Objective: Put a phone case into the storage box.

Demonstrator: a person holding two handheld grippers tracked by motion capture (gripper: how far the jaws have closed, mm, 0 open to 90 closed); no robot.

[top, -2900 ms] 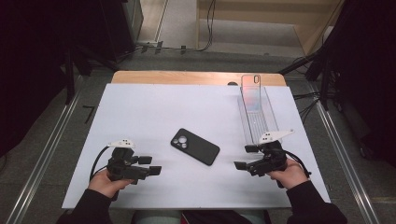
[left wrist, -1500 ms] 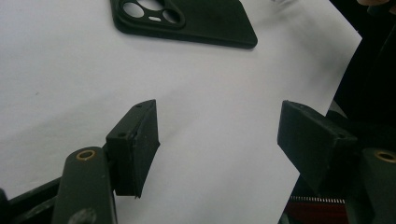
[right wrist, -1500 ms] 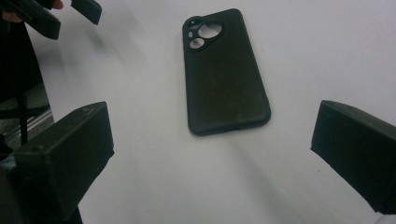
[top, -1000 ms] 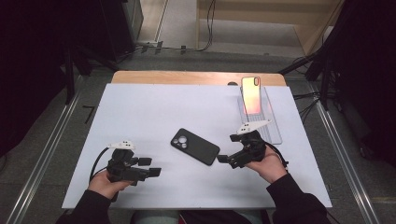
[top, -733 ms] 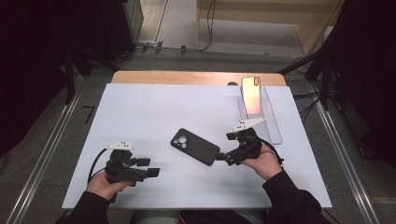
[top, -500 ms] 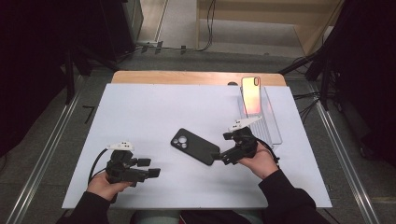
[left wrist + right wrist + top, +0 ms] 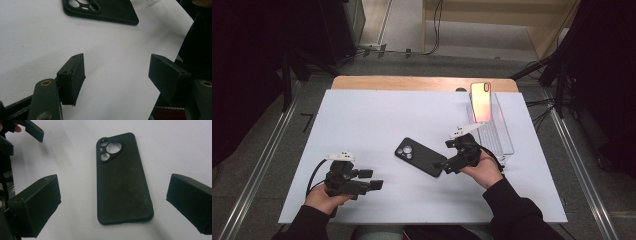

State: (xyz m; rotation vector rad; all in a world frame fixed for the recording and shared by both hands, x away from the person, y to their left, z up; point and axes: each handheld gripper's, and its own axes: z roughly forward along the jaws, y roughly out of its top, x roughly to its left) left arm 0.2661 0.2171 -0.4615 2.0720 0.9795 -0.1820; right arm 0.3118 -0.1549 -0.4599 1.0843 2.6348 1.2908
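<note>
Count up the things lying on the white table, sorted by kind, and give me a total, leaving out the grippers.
Black phone case: 1
Phone with a shiny orange-pink face: 1
Clear tray: 1
Total: 3

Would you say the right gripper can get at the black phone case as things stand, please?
Probably yes. The right gripper is at the near end of the black phone case, its jaws spread wide to either side of it, and only bare white table cover lies around the case. The left gripper sits well away.
</note>
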